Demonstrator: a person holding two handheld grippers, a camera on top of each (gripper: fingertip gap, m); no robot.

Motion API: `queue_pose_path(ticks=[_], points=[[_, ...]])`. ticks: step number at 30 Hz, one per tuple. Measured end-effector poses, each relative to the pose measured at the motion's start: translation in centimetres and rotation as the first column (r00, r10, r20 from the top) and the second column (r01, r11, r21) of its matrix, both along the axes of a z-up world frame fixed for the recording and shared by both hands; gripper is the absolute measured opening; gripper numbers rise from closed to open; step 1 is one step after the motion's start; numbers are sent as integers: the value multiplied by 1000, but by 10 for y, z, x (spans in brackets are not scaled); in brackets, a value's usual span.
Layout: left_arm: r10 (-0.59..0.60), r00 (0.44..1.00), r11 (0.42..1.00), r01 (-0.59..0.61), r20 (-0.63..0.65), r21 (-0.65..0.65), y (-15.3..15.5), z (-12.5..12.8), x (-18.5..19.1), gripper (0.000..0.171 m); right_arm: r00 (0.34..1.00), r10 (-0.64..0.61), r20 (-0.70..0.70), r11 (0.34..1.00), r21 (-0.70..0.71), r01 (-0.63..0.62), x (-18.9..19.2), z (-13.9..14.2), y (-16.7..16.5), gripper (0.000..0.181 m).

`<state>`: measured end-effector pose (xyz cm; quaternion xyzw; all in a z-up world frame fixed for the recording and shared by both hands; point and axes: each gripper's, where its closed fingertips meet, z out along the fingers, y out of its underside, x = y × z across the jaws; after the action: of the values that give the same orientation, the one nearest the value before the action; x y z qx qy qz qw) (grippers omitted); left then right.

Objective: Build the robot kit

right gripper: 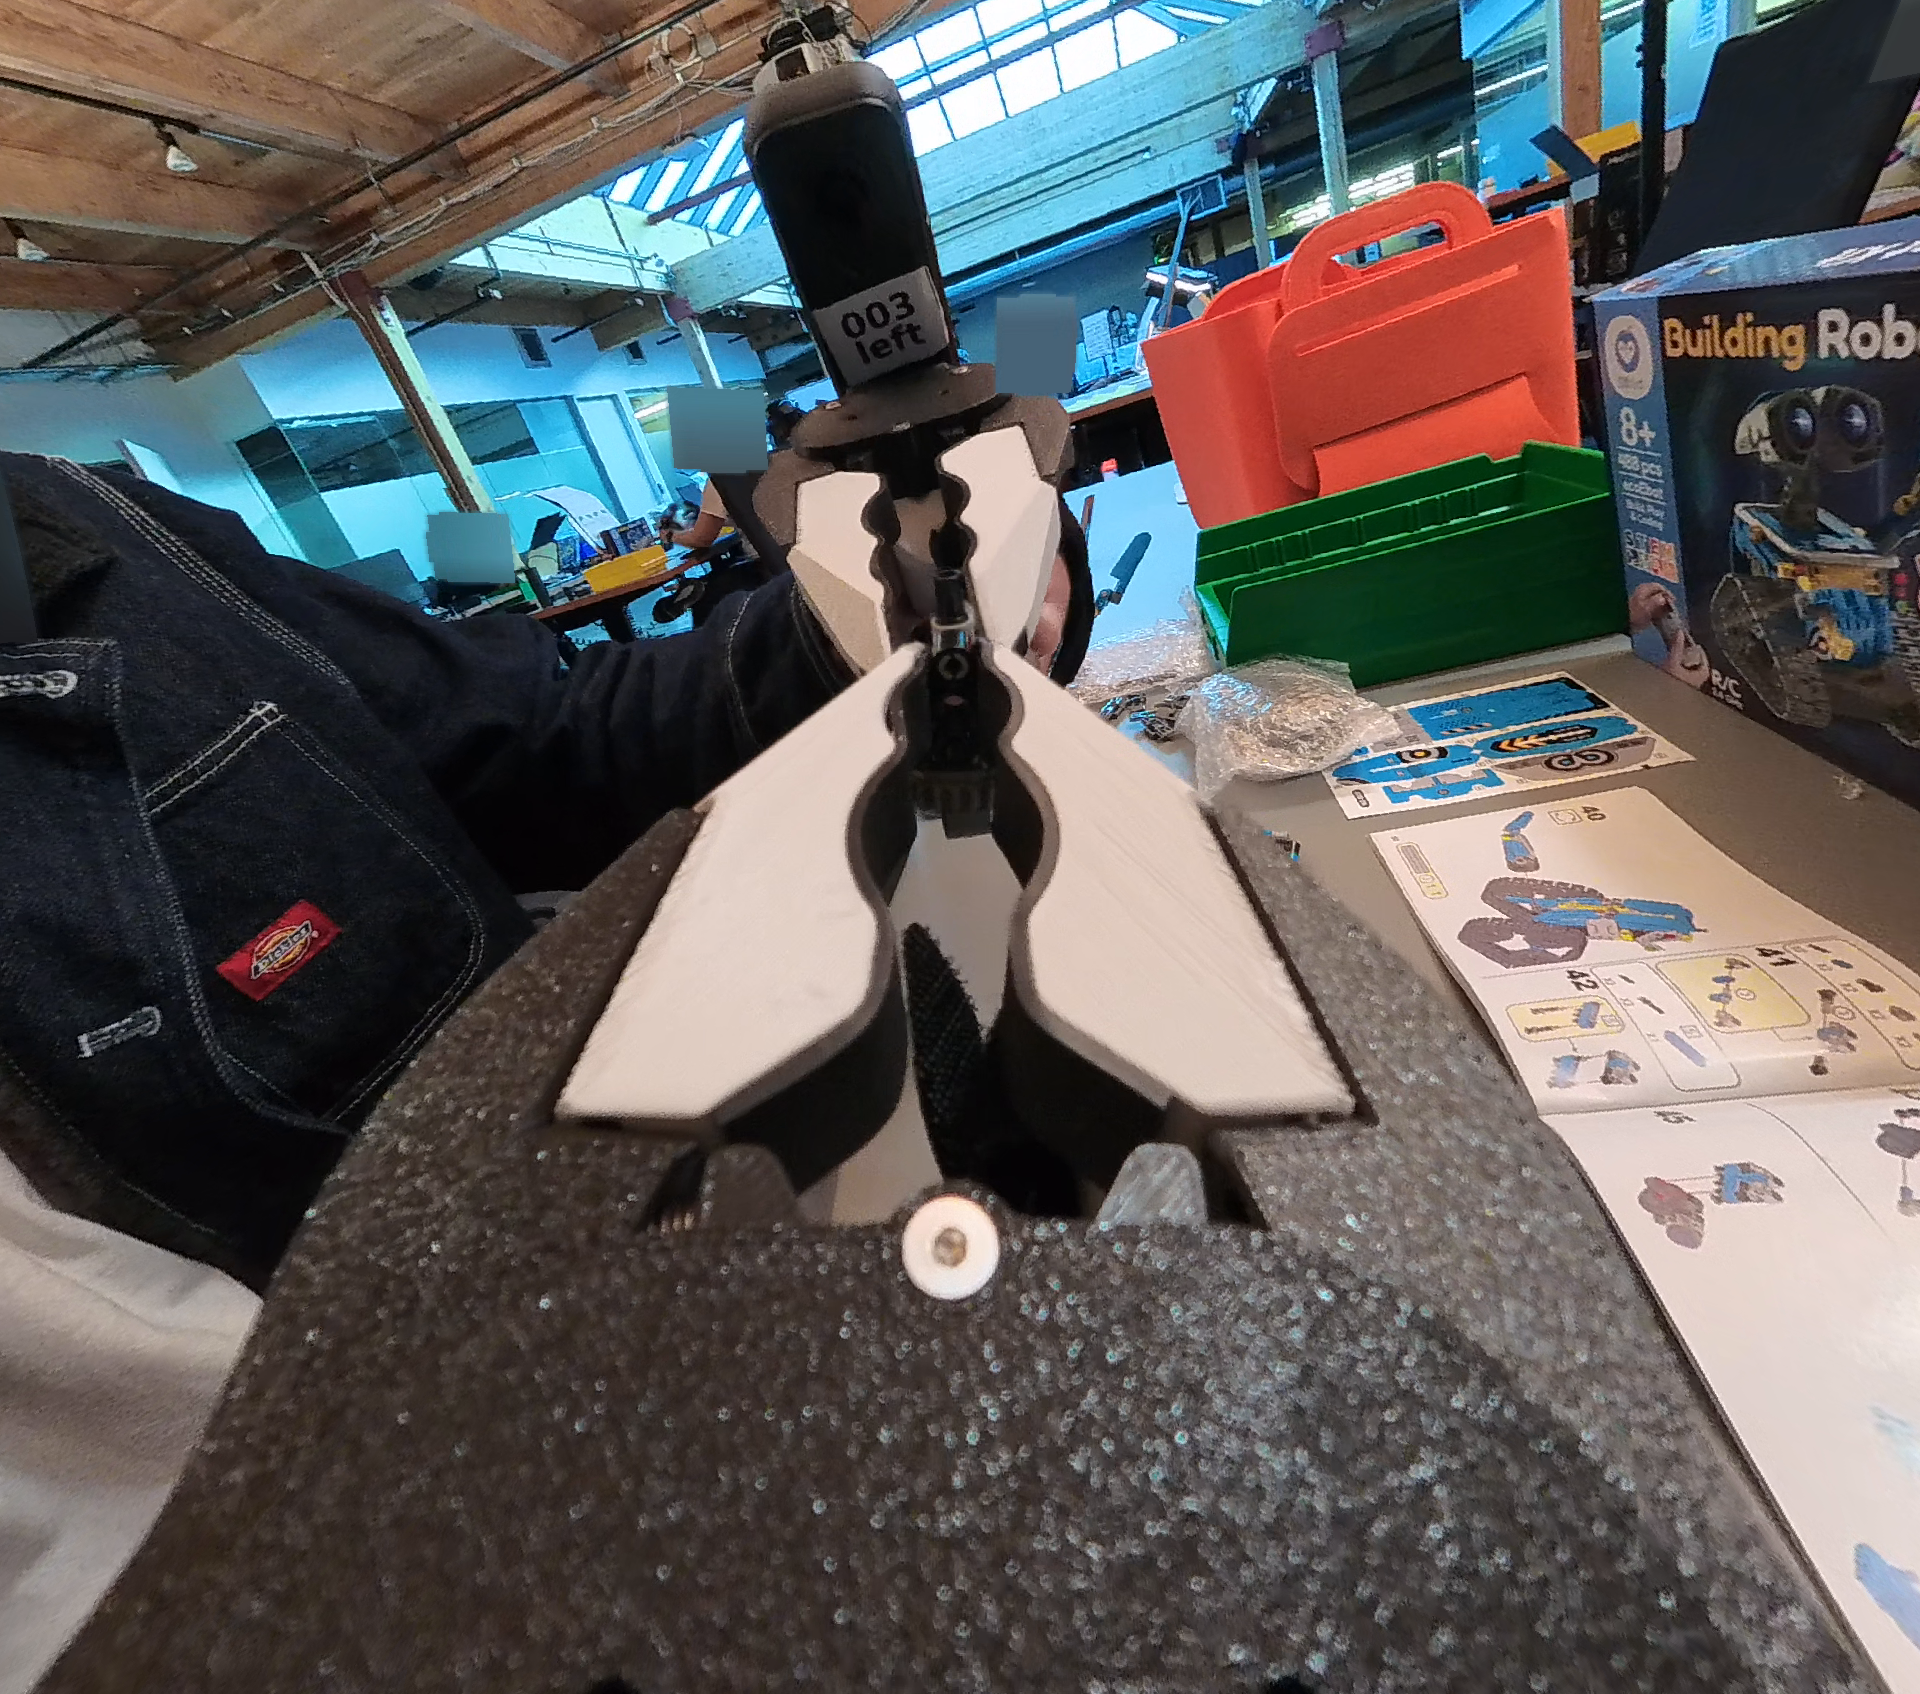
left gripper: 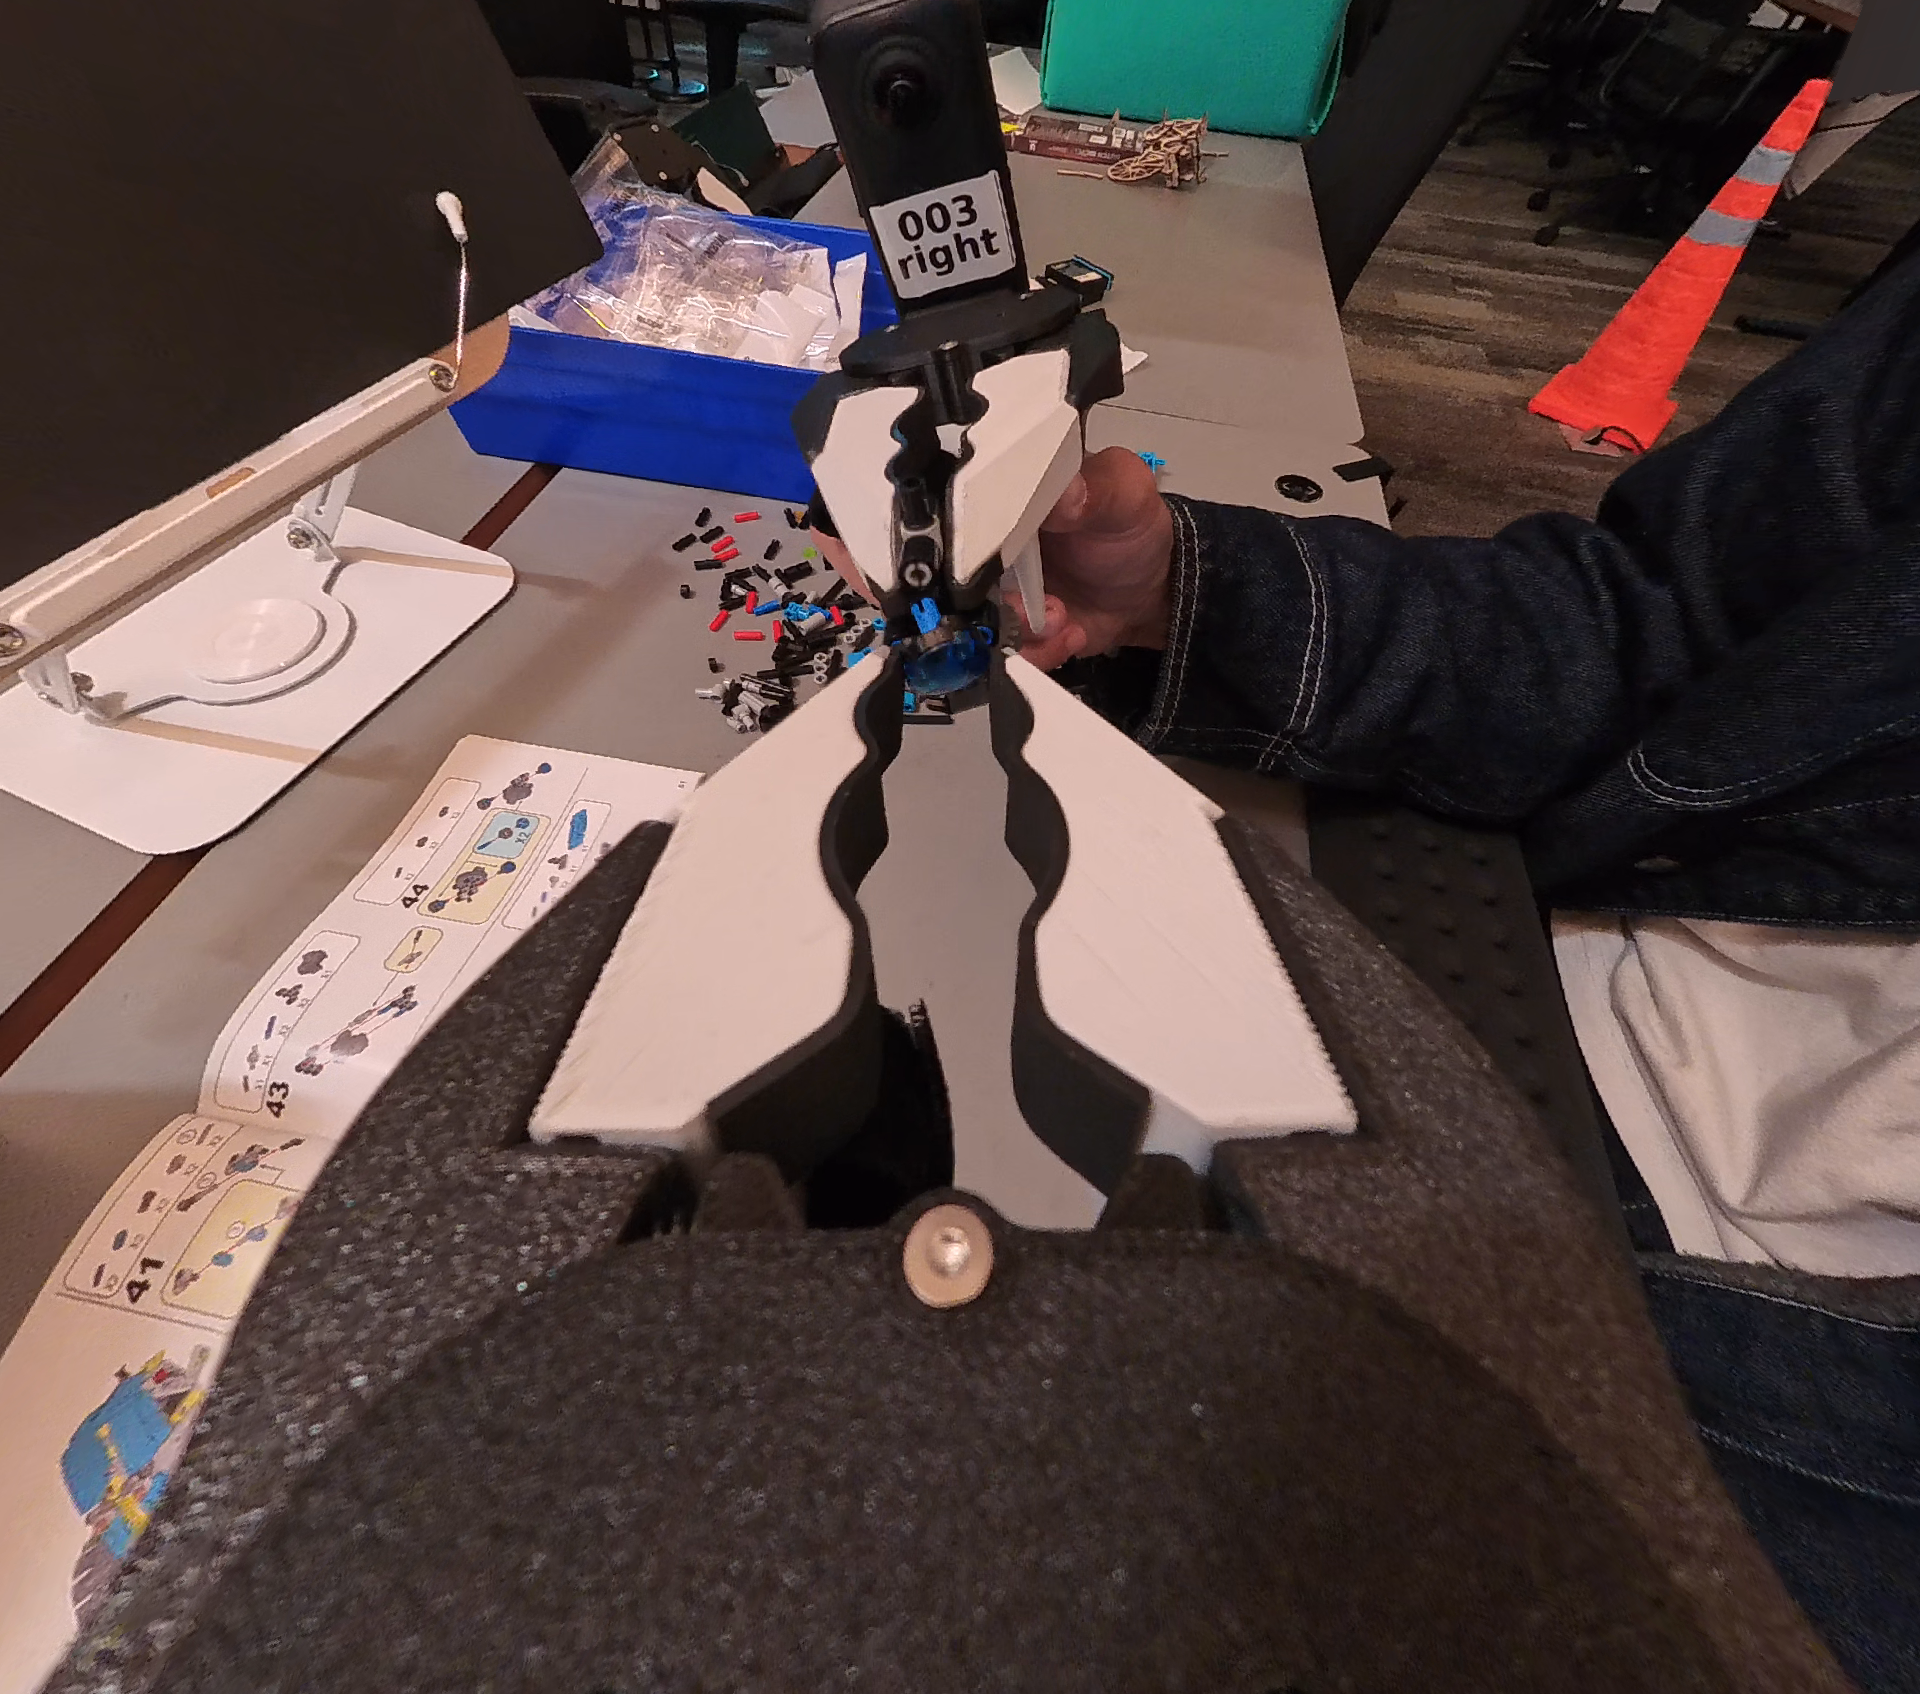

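Observation:
My left gripper (left gripper: 940, 657) is shut on a small blue round part (left gripper: 951, 670) at its tips, held above the grey table (left gripper: 1226, 314). My right gripper (left gripper: 920, 595) faces it tip to tip and is shut on a black beam with holes (left gripper: 917, 538). In the right wrist view my right gripper (right gripper: 951, 657) clamps that black beam (right gripper: 948, 745), and the left gripper (right gripper: 943, 595) meets it head-on, holding a small dark part with a pale end (right gripper: 951, 624). The two held parts touch. A hand (left gripper: 1112, 564) in a denim sleeve holds the right gripper.
A pile of small black, red and blue parts (left gripper: 764, 605) lies under the grippers. Around it are a blue bin of plastic bags (left gripper: 644, 418), an instruction booklet (left gripper: 416, 896), a white stand (left gripper: 260, 636), a green bin (right gripper: 1434, 564), an orange bag (right gripper: 1382, 356) and a kit box (right gripper: 1787, 481). The tips of both grippers are at nearly the same place.

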<state>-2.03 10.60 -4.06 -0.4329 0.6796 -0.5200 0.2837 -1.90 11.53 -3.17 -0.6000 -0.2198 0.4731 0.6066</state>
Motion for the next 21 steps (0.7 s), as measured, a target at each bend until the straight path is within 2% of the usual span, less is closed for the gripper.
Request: queue_pose_path(ticks=[4, 12, 21], points=[[36, 999, 999, -36, 19, 9, 7, 2, 2, 15, 1000, -3, 10, 1000, -7, 3, 1, -2, 1, 7], [-73, 997, 997, 72, -19, -21, -9, -2, -8, 15, 999, 39, -3, 999, 4, -39, -5, 0, -4, 7], [-118, 991, 992, 115, -62, -45, -11, -3, -14, 14, 995, 101, 10, 995, -11, -101, -13, -3, -10, 7]])
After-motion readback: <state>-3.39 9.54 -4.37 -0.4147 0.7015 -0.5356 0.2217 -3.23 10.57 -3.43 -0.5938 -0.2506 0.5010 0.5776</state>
